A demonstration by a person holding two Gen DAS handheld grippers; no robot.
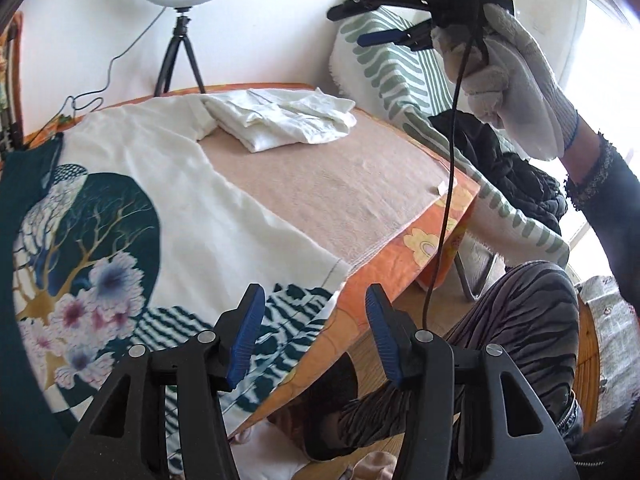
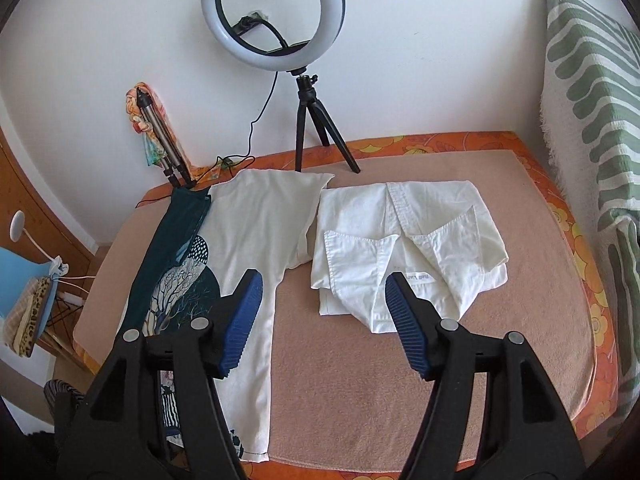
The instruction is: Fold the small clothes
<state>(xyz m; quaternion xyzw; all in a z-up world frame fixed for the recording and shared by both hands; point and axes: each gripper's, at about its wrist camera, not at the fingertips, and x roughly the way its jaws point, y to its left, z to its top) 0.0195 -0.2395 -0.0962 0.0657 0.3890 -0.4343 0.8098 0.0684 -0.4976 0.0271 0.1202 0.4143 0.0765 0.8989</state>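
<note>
A white T-shirt [image 2: 248,232] with a teal tree-and-flower print lies flat on the left of the blanket-covered table [image 2: 360,380]; in the left wrist view the T-shirt [image 1: 168,208] fills the left side. To its right sits a folded white shirt [image 2: 404,240], seen as the white shirt [image 1: 280,120] at the far end. My right gripper [image 2: 324,320] hovers open above the gap between both garments, holding nothing. My left gripper [image 1: 314,336] is open over the table's near edge, empty. A gloved hand [image 1: 516,92] holds the right gripper [image 1: 346,26] high.
A ring light [image 2: 274,12] on a black tripod stands at the table's back edge, beside a folded tripod [image 2: 164,148]. A green-striped throw [image 2: 592,120] and dark clothes [image 1: 500,168] lie to the right. A striped trouser leg [image 1: 520,320] and a hanging cable [image 1: 448,160] are close.
</note>
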